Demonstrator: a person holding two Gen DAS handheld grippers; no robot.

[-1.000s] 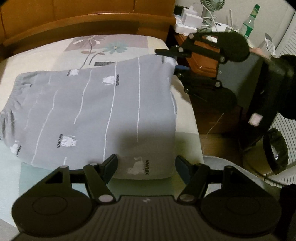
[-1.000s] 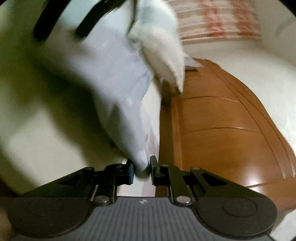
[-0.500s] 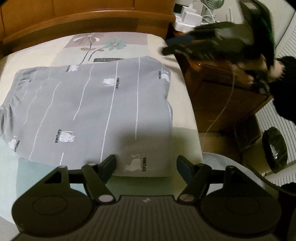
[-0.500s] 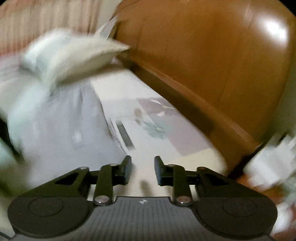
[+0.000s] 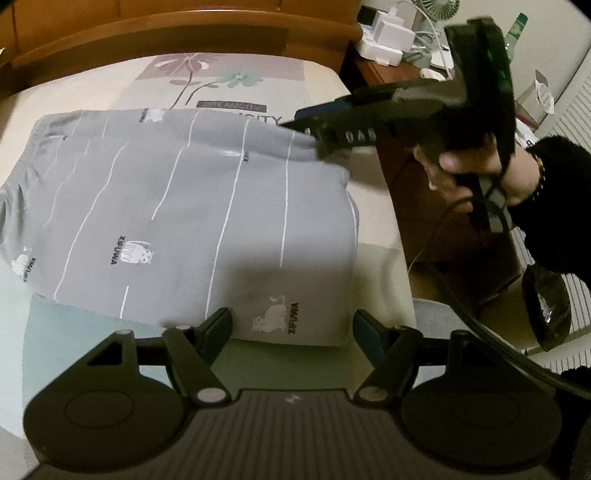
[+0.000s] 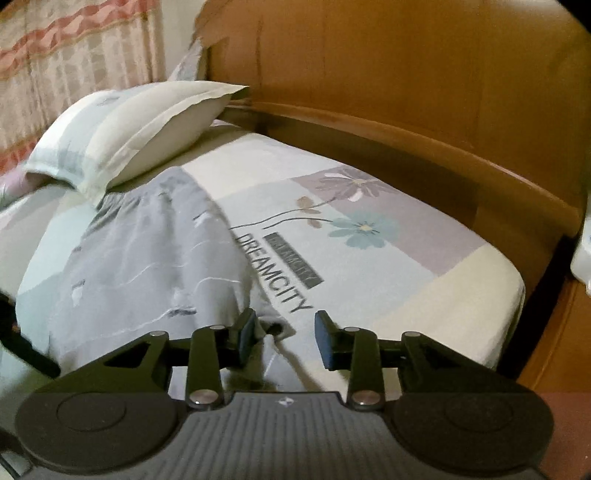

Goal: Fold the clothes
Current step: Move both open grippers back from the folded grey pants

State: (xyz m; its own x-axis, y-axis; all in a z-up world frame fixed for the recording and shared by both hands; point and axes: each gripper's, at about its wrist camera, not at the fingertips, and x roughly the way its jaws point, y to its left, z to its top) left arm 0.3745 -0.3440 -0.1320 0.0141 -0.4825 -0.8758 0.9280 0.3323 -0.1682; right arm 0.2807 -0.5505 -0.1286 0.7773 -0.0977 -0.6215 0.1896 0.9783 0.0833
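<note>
A folded grey cotton garment with white stripes [image 5: 192, 221] lies flat on the flower-printed bedsheet [image 6: 369, 258], its far-left edge near a pale pillow [image 6: 125, 129]. The left gripper [image 5: 291, 328] hangs spread wide at its near edge. The right gripper [image 6: 284, 339], fingers apart, hovers over the far right corner beside the wooden headboard [image 6: 424, 92].

You've got a patchwork bedsheet [image 6: 369, 280] with printed flowers and "DREAMCITY" text, backed by a curved wooden headboard [image 6: 424, 110]. A pale pillow [image 6: 122, 129] sits at the head end, its corner against the headboard. Patterned curtain [image 6: 66, 66] behind it. Beside the bed is a wooden nightstand [image 5: 373, 74] holding a white charger block [image 5: 388, 33], a small desk fan [image 5: 436, 11] and what looks like a green bottle [image 5: 515, 31]. A black-lined bin [image 5: 546, 306] stands on the floor.
</note>
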